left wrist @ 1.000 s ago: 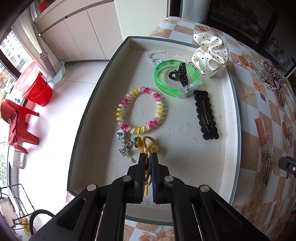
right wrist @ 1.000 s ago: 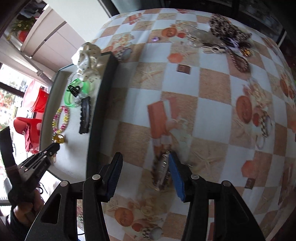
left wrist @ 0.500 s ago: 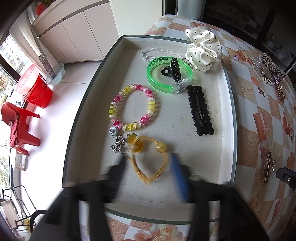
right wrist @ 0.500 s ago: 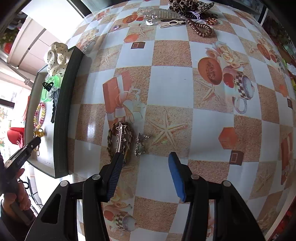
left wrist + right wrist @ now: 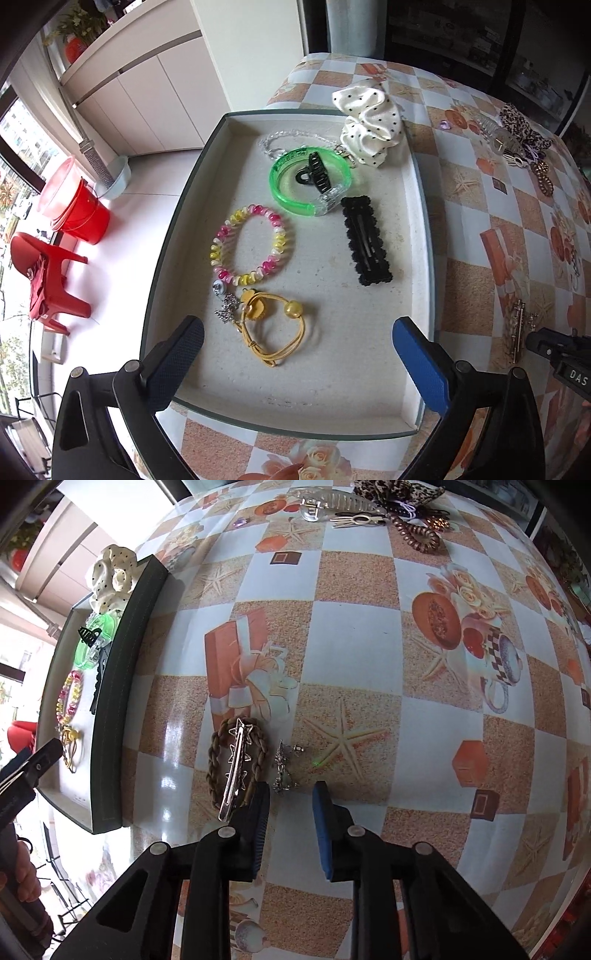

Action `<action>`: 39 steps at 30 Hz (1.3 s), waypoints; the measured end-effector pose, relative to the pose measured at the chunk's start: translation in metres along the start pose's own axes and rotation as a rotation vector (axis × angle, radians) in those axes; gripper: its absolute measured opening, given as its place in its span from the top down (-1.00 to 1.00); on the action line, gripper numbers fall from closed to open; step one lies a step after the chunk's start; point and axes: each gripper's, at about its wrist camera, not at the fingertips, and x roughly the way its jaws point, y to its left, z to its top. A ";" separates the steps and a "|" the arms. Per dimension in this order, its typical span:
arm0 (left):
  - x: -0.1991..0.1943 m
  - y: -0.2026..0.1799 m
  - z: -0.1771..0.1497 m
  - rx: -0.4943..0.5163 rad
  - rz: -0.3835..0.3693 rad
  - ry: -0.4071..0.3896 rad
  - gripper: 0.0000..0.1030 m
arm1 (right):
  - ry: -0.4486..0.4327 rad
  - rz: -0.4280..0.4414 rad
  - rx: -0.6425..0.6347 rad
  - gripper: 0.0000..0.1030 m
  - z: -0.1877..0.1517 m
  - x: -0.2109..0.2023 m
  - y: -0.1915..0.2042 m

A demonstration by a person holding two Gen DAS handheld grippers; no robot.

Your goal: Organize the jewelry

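The table wore a glossy printed oilcloth (image 5: 354, 635) that mirrored window light. The shallow tray (image 5: 413, 369) had a matt, grainy pale lining and a dark stitched outer wall. Inside lay a translucent green plastic bangle (image 5: 284, 192), a shiny black plastic claw clip (image 5: 317, 175), a matt black scalloped snap clip (image 5: 365, 240), a glossy pink-and-yellow plastic coil bracelet (image 5: 251, 243), a satiny cream dotted cloth scrunchie (image 5: 369, 118) and a yellow elastic cord tie with glossy beads (image 5: 277, 332). On the oilcloth, a polished metal star clip (image 5: 236, 771) lay on a brown braided band (image 5: 216, 771)
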 end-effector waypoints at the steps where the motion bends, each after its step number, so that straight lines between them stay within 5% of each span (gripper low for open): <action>1: -0.003 -0.004 0.001 0.007 -0.007 -0.005 -1.00 | -0.003 -0.009 -0.012 0.49 0.001 0.002 0.004; 6: -0.014 -0.032 0.007 0.049 -0.058 -0.026 -1.00 | -0.020 -0.073 -0.075 0.68 0.002 0.005 0.015; 14: -0.022 -0.078 0.004 0.127 -0.176 -0.016 -0.99 | -0.036 -0.080 -0.029 0.69 -0.008 0.000 -0.009; 19: -0.020 -0.110 -0.002 0.191 -0.226 0.011 -0.76 | -0.040 -0.083 0.011 0.69 -0.010 -0.002 -0.028; 24: -0.005 -0.140 -0.012 0.258 -0.263 0.073 -0.07 | -0.043 -0.065 0.044 0.69 -0.012 -0.004 -0.039; 27: 0.005 -0.151 -0.016 0.271 -0.284 0.106 0.19 | -0.048 -0.053 0.054 0.69 -0.017 -0.007 -0.048; 39: 0.021 -0.179 -0.019 0.310 -0.308 0.163 0.19 | -0.058 -0.025 0.098 0.69 -0.012 -0.003 -0.066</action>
